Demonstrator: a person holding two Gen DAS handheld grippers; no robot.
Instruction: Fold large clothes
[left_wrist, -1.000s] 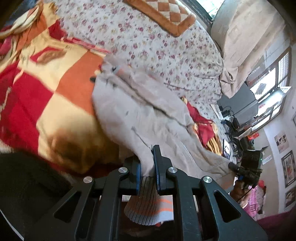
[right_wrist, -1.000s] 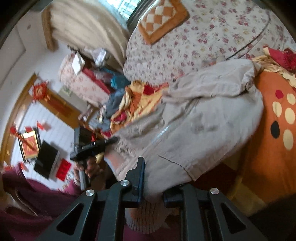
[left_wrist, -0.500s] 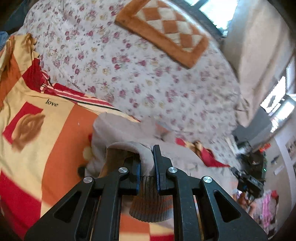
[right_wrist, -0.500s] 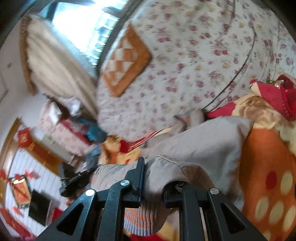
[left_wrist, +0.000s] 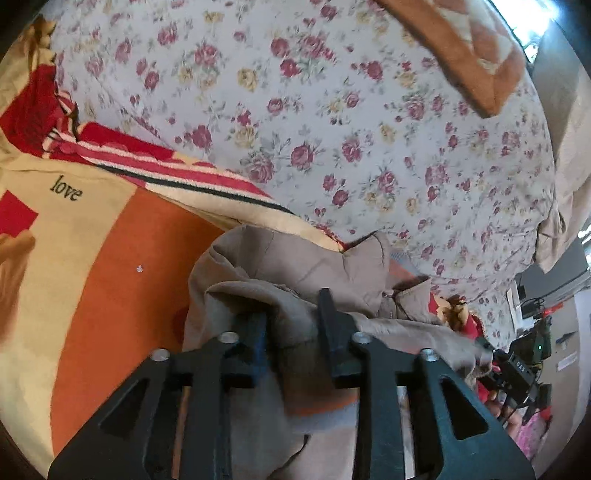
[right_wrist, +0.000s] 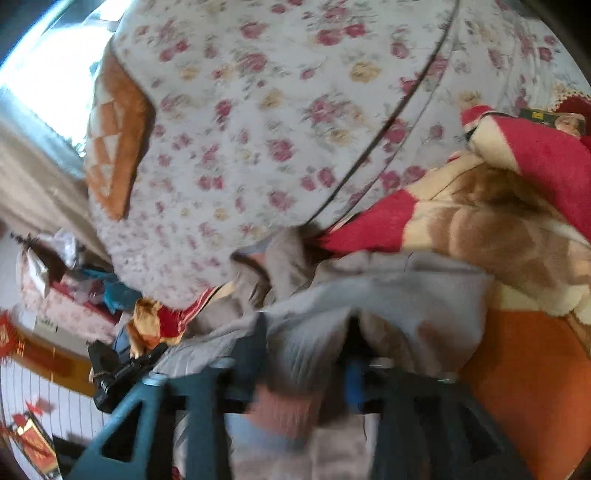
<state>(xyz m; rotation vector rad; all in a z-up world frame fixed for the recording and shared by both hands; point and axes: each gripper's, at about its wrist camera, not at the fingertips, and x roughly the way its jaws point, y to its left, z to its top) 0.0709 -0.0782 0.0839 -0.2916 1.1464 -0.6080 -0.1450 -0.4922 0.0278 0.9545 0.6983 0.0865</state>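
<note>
A beige-grey jacket (left_wrist: 295, 269) lies bunched on an orange, red and cream blanket (left_wrist: 110, 258). In the left wrist view my left gripper (left_wrist: 295, 321) stands with its jaws parted, and the jacket's hem lies loosely between the fingers. In the right wrist view, which is blurred, my right gripper (right_wrist: 306, 332) also has its jaws apart with the jacket (right_wrist: 406, 295) folded over and draped between them. The jacket's striped ribbed cuff (right_wrist: 284, 406) hangs below the right fingers.
A floral quilt (left_wrist: 332, 110) covers the bed behind the blanket, with an orange checked cushion (left_wrist: 461, 48) on it. The folded red and cream blanket (right_wrist: 498, 221) lies to the right. A curtain (right_wrist: 33, 177) and room clutter lie beyond the bed's edge.
Both grippers carried the jacket's hem forward over the garment towards the quilt, folding it. Their jaws, shut on the hem before, now stand parted.
</note>
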